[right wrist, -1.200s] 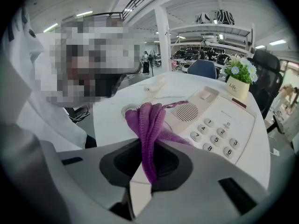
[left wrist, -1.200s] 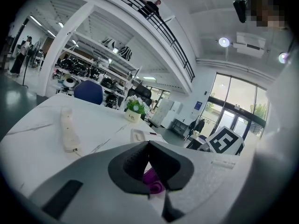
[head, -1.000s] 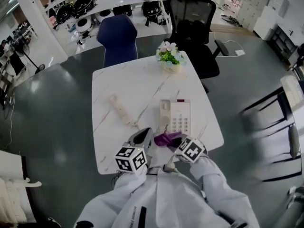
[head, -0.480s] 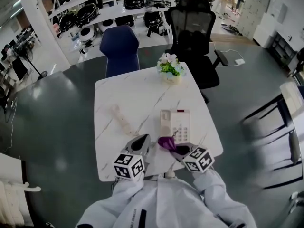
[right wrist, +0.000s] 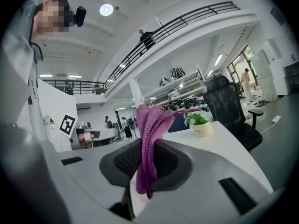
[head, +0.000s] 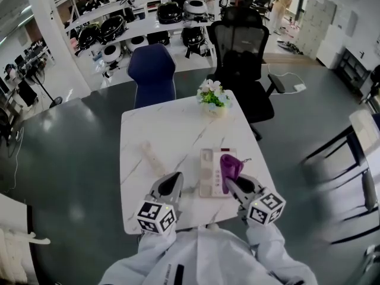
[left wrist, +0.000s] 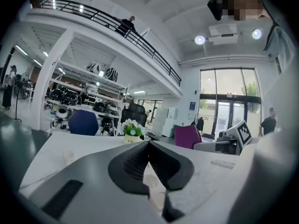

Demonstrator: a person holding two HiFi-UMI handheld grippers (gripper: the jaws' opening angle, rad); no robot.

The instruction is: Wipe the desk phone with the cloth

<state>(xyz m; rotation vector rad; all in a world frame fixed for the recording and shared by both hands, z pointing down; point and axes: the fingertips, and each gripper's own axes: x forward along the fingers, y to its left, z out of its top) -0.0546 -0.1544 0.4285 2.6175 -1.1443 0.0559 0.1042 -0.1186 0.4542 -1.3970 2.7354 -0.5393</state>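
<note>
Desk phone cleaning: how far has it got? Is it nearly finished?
Done: the beige handset lies off its base on the white marble table, and the right claw is shut on the purple knitted cloth. In hand: the cloth hangs over the keypad side of the beige desk phone; contact is unclear. Left: the wiping itself. The left claw is shut, empty.

You're holding your left gripper (head: 171,181) low and forward, jaws seemingly meeting on nothing, right gripper (head: 233,184) alongside, pinching the cloth (head: 229,164).
</note>
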